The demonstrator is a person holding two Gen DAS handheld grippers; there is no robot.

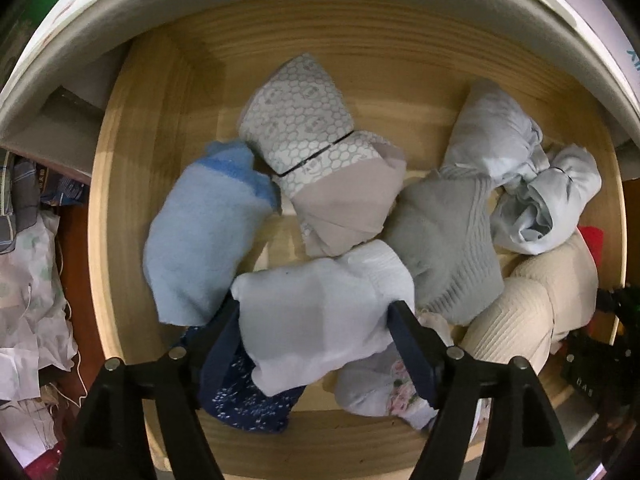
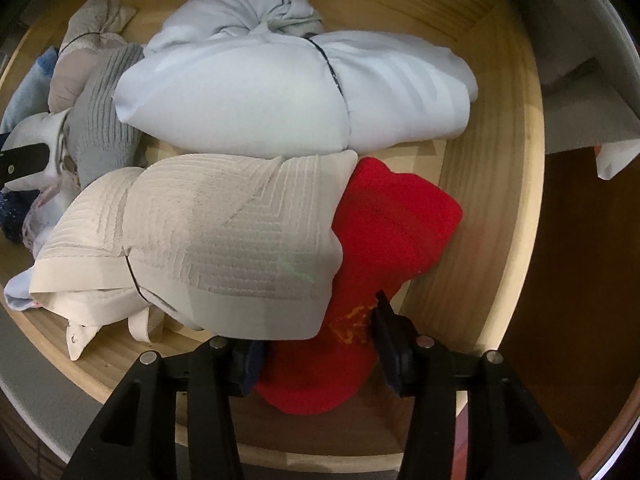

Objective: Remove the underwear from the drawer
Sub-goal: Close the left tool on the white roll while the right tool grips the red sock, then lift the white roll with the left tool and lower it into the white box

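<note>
Hiding beneath cream garment [image 2: 200,240]: red bundle [image 2: 384,232]

The pale wood drawer [image 1: 152,128] holds a light blue bundle [image 1: 200,232] with a brighter blue band, a white and grey honeycomb-print piece [image 1: 296,120] with a beige part, a plain white roll [image 1: 320,304], a grey ribbed one [image 1: 444,236], a navy piece [image 1: 248,404] with tiny white flowers, a cream ribbed bundle [image 2: 208,240] and a red one [image 2: 384,232] with orange marks
</note>
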